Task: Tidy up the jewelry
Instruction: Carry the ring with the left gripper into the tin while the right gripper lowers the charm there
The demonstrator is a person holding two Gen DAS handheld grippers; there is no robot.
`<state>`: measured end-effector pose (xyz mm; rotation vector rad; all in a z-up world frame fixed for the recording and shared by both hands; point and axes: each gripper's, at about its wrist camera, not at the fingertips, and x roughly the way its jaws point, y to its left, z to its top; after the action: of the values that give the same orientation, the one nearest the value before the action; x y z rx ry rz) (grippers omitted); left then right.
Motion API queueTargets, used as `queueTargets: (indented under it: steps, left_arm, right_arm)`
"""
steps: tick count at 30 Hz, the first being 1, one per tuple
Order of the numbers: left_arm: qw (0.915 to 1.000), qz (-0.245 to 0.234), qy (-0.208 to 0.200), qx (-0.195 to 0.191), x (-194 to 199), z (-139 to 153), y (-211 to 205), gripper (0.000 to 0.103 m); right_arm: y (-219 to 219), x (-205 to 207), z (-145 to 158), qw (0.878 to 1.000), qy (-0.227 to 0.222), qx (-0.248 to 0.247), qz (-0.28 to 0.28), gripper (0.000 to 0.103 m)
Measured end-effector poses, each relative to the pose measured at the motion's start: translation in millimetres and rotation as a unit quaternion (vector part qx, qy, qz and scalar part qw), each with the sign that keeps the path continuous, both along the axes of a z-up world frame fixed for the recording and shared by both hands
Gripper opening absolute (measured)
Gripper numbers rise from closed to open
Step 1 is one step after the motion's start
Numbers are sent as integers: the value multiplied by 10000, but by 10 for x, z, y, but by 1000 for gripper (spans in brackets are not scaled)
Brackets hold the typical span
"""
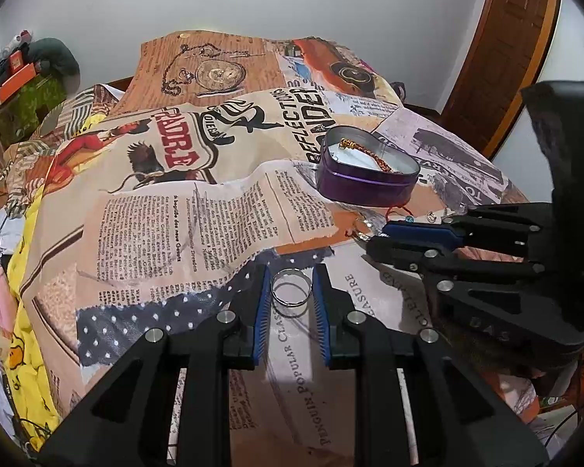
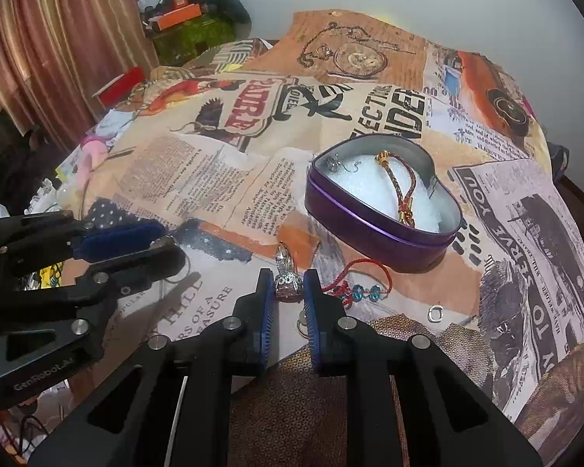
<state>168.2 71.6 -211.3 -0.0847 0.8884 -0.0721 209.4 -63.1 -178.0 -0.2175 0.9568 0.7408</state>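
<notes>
Silver glints between our left gripper's [image 1: 292,292] pads: a plain ring [image 1: 291,287] sits clamped there, above the newspaper-print cloth [image 1: 175,214]. Our right gripper [image 2: 288,292] is closed on a jewelled ring [image 2: 287,281] just over the same cloth. Beyond it sits the purple heart-shaped tin [image 2: 381,229], with a braided red bracelet [image 2: 399,185] inside. A red cord bracelet with blue beads [image 2: 364,288] lies just beside the right gripper.
</notes>
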Motion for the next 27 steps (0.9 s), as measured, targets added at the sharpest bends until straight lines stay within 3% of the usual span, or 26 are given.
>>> queueTargets:
  steps: [13,27]
  left_arm:
    - [9992,-3,-379,100,36,329,-83,21]
    - [9967,-131,-802,68,330,619,-295,21]
  right_arm:
    - [-197,-7,431,9977,-401,468,-273,14]
    - [-479,160,770,9907,-860,836,-648,14]
